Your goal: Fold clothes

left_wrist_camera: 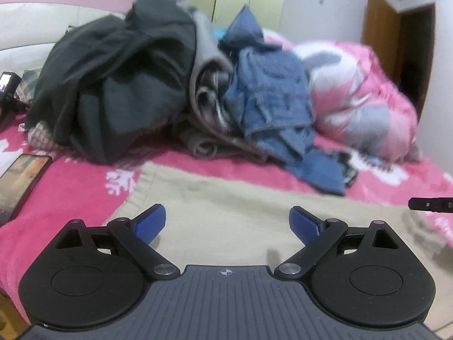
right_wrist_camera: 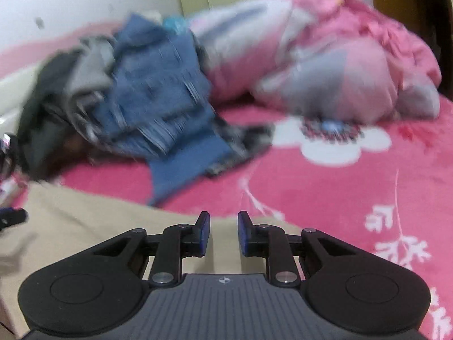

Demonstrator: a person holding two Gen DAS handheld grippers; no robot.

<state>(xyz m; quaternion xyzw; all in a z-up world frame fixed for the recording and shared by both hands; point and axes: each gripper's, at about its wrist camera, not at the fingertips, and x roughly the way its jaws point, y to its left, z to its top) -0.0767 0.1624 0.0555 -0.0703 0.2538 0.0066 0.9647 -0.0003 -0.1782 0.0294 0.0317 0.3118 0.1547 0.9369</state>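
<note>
A beige garment [left_wrist_camera: 226,195] lies flat on the pink bedsheet [left_wrist_camera: 70,198]. My left gripper [left_wrist_camera: 228,222] hovers over its near part, jaws wide open with nothing between the blue pads [left_wrist_camera: 150,223]. In the right wrist view my right gripper [right_wrist_camera: 223,233] is over the beige garment's [right_wrist_camera: 85,226] right edge. Its jaws stand a narrow gap apart and are drawing together, with no cloth between them. A black finger of the right gripper [left_wrist_camera: 430,205] pokes in at the left wrist view's right edge.
Behind the beige garment is a pile of clothes: a dark garment [left_wrist_camera: 113,85], a grey one [left_wrist_camera: 203,65] and blue denim [left_wrist_camera: 271,99]. A pink and grey quilt [left_wrist_camera: 362,99] is bunched at the right. A phone [left_wrist_camera: 19,181] lies on the sheet at the left.
</note>
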